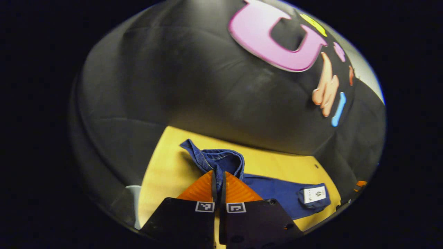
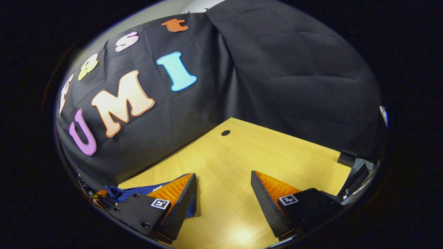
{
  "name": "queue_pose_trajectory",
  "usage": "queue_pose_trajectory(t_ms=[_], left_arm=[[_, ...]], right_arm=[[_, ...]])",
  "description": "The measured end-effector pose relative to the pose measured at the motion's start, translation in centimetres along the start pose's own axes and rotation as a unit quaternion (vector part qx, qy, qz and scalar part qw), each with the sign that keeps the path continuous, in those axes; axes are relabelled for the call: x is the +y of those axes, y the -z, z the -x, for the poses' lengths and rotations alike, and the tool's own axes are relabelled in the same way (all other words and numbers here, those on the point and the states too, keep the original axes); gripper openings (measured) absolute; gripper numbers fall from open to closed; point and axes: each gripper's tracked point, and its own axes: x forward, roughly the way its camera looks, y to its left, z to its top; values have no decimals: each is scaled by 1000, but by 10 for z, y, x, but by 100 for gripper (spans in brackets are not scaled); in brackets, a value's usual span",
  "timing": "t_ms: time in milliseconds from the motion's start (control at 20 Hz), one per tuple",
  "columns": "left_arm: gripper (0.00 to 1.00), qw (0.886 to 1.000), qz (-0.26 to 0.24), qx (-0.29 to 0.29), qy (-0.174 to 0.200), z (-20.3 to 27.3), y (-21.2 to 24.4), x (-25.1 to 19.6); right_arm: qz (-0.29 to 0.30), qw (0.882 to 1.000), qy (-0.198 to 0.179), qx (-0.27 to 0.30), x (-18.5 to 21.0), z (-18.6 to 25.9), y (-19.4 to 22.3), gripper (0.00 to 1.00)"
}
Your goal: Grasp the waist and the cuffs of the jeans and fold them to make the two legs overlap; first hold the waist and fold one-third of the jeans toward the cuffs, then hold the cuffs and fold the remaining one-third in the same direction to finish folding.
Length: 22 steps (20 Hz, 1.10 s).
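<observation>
Left tool (image 1: pixel 218 183) is clamped on a lifted bunch of the jeans (image 1: pixel 221 162); right tool (image 2: pixel 223 193) gapes above bare worktop (image 2: pixel 249 152). It should first pinch the denim beside it.

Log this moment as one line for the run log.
left gripper: shut on jeans, fabric lifted | right gripper: open over table, holding nothing | fold: underway

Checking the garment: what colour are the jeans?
Dark blue denim jeans with yellowish stitching, clearest in the left gripper view.
</observation>
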Motion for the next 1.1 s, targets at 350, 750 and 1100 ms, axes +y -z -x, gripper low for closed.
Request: queue_pose_trajectory(t_ms=[350, 750, 1100], left_arm=[[0, 973, -40, -8, 227, -19, 9, -254], [0, 910, -131, 141, 367, -8, 176, -458], [4, 936, -107, 177, 283, -43, 226, -482]], right_arm=[[4, 1000, -2, -10, -40, 16, -24, 98], [23, 1000, -11, 2, -80, 25, -31, 98], [67, 995, -63, 30, -59, 21, -12, 98]])
